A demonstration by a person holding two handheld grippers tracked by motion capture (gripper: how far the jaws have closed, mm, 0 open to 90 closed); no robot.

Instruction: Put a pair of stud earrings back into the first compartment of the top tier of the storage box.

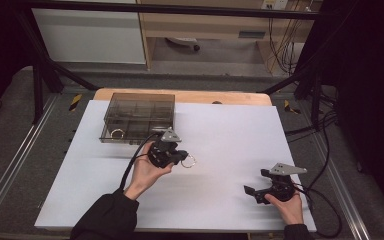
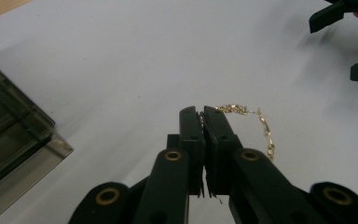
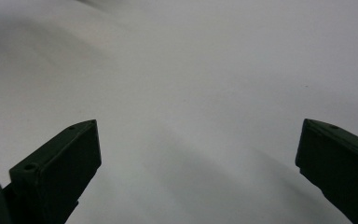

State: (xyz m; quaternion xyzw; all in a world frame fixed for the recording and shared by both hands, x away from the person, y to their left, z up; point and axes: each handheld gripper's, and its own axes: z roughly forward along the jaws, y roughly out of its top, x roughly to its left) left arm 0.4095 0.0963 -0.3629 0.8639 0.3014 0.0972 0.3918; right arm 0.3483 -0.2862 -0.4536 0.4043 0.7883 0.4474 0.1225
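A: Start with the high view. Where's the chain?

B: The left gripper [image 1: 179,156] is out over the middle of the white sheet [image 1: 220,135], and a small loop of gold chain [image 1: 188,161] hangs off its tip on the right side. The smoked clear compartment box [image 1: 139,116] sits behind and to the left of it, near the sheet's far edge, with a gold ring-shaped piece [image 1: 116,133] in a front cell. So the box lies up-left from the chain, and the left hand is by far the nearer one.

A: And the right gripper [image 1: 260,181]?

B: Low at the near right of the sheet, well apart from the chain and the box, nothing in it.

A: Left gripper view?

B: The left gripper [image 2: 203,113] has its jaws pressed together on the gold chain [image 2: 264,130], which trails off to the right and curves back down beside the jaw. The box corner [image 2: 25,140] is at the left edge, so I'd judge the carry has to swing that way.

A: Right gripper view?

B: The right gripper [image 3: 198,140] stands with jaws spread wide over bare white sheet [image 3: 191,70], nothing between them.
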